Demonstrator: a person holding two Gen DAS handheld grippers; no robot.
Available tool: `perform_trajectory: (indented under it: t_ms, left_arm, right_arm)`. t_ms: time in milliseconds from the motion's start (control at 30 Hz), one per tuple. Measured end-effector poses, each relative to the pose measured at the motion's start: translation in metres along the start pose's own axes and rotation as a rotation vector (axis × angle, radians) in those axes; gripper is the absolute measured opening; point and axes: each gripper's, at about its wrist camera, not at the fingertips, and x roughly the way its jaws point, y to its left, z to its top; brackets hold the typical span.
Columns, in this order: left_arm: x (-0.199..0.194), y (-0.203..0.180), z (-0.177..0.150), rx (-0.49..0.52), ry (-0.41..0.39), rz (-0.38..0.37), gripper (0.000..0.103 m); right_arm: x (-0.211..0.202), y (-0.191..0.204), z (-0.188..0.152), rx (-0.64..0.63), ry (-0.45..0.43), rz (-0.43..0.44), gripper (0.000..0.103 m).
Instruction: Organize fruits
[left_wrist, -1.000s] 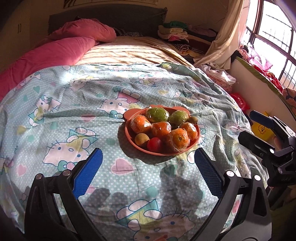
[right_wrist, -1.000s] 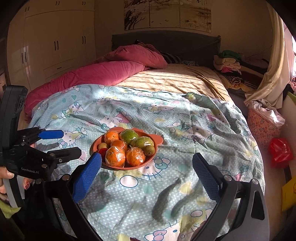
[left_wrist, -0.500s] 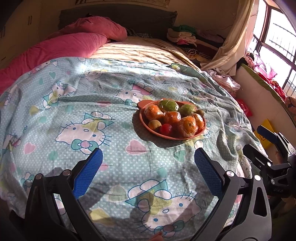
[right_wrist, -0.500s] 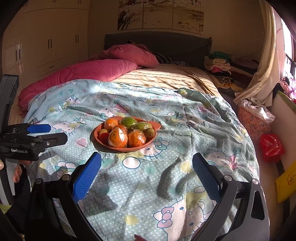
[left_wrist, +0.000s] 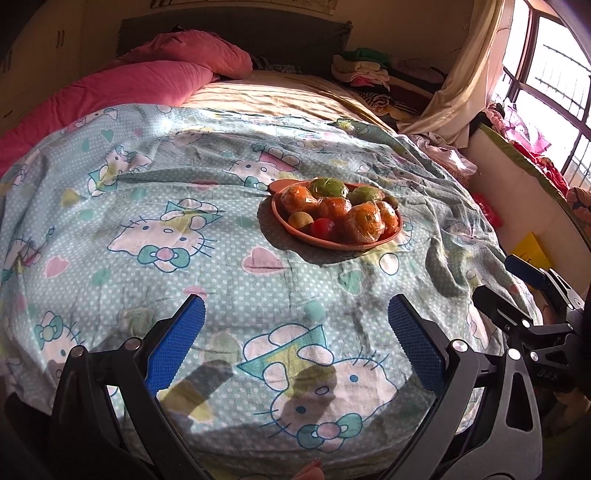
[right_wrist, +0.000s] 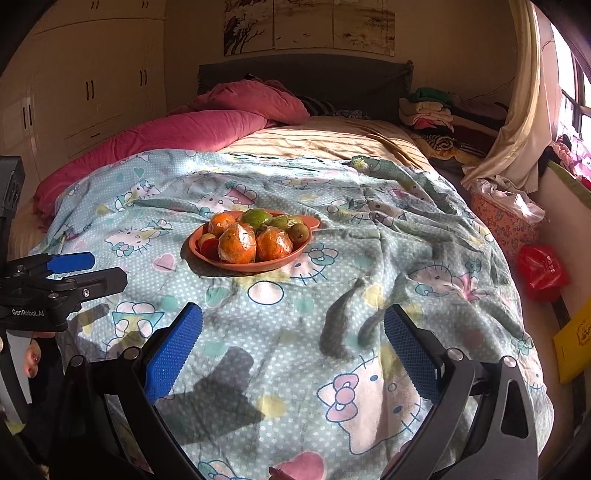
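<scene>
An orange plate (left_wrist: 295, 229) heaped with fruit sits on a bed, resting on a pale blue cartoon-cat blanket (left_wrist: 170, 236) that covers the near half of the mattress. On the plate, several plastic-wrapped oranges (left_wrist: 364, 224) fill the middle and near side, two wrapped green fruits (left_wrist: 328, 187) lie at the far side, a small red fruit (left_wrist: 322, 227) and a small brownish fruit (left_wrist: 300, 220) sit at the near left edge, and another small brown-green one (right_wrist: 298, 231) is at the right edge.

The left hand-held gripper (left_wrist: 295, 334) hangs above the near part of the blanket, its blue-padded fingers spread wide and holding nothing; the plate lies well beyond it, slightly to the right. The right hand-held gripper (right_wrist: 293, 332) is likewise spread wide and empty, over the blanket's near edge, with the plate far ahead and to its left. Each hand-held gripper shows at the margin of the other's view.

A pink quilt (right_wrist: 177, 138) is bunched along the far left of the bed, and folded clothes (right_wrist: 428, 109) are stacked at the far right by a dark headboard (right_wrist: 332, 79). A red bag (right_wrist: 541, 271) lies on the floor to the right of the bed.
</scene>
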Motion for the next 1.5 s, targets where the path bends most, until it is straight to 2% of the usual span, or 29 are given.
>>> perform_trajectory:
  t_ms: [533, 1500]
  left_arm:
    - [0.017, -0.007, -0.01, 0.004, 0.027, 0.021, 0.093]
    - [0.018, -0.012, -0.008, 0.021, 0.024, 0.035, 0.093]
  right_arm:
    - [0.022, -0.005, -0.016, 0.019, 0.002, 0.031, 0.099]
    - [0.024, -0.011, -0.017, 0.032, 0.007, 0.01, 0.099]
